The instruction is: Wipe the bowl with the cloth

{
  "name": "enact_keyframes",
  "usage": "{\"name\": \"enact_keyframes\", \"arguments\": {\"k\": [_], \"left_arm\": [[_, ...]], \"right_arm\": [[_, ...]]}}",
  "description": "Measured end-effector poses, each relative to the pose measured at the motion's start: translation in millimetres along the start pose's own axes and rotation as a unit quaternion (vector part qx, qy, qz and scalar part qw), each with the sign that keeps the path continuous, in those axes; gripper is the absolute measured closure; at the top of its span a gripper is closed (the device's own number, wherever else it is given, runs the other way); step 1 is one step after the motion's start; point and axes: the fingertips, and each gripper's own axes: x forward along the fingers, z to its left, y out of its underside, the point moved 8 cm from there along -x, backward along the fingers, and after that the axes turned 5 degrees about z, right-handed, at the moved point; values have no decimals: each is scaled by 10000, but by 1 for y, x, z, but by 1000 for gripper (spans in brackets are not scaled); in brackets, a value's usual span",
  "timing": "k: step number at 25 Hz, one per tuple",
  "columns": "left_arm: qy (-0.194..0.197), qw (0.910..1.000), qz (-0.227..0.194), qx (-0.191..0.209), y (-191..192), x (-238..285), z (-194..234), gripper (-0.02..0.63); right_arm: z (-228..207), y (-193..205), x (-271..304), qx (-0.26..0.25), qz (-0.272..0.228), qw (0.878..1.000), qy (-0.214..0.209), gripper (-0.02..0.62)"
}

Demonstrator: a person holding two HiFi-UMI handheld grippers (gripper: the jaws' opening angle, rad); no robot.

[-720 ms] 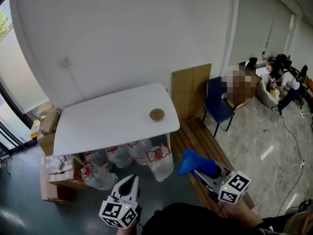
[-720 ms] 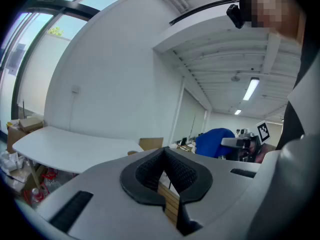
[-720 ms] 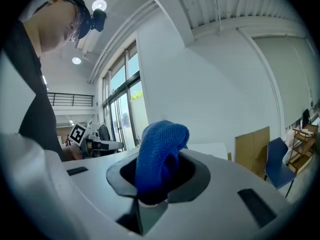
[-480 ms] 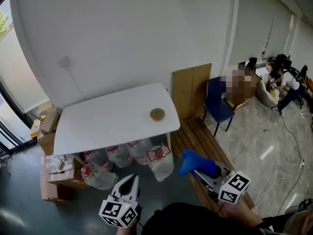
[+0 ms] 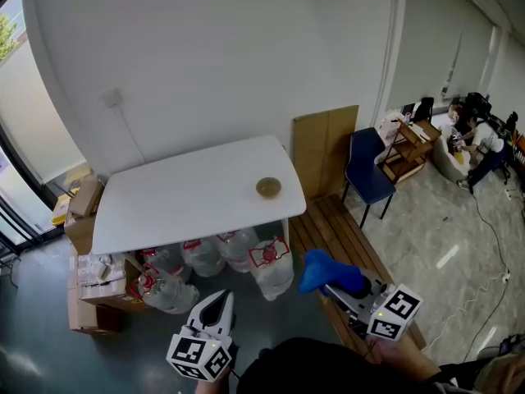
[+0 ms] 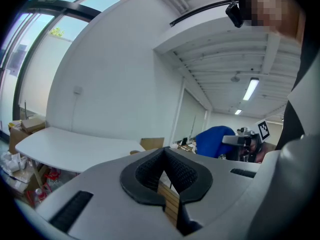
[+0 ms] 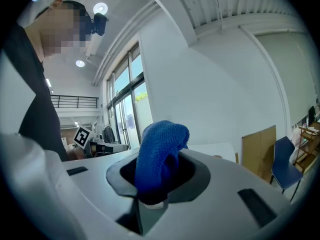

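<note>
A: How much has been done to the bowl (image 5: 268, 187)?

B: Nothing, it is judged. It is seen alone near the right end of the white table (image 5: 180, 199), well apart from both grippers. The blue cloth (image 5: 321, 268) is pinched in the right gripper (image 5: 343, 290). The left gripper (image 5: 215, 302) is pressed together, empty.

A: And the room?

B: The table is set against a white wall. Bags (image 5: 267, 261) and cartons (image 5: 94, 294) are stored beneath, and a blue chair (image 5: 365, 175) is placed beyond.
</note>
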Motion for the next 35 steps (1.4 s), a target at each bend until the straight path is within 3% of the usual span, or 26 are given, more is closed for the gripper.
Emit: {"name": "enact_keyframes", "arguments": {"k": [22,35], "left_arm": [[-6,10000,56,-48,29,-76,58,594],[-115,9989,38,-450,42,-67,97,594]], "right_arm": [[67,14,54,151,198,9997,19,509],[57,17,110,345,490,9981,-164,509]]}}
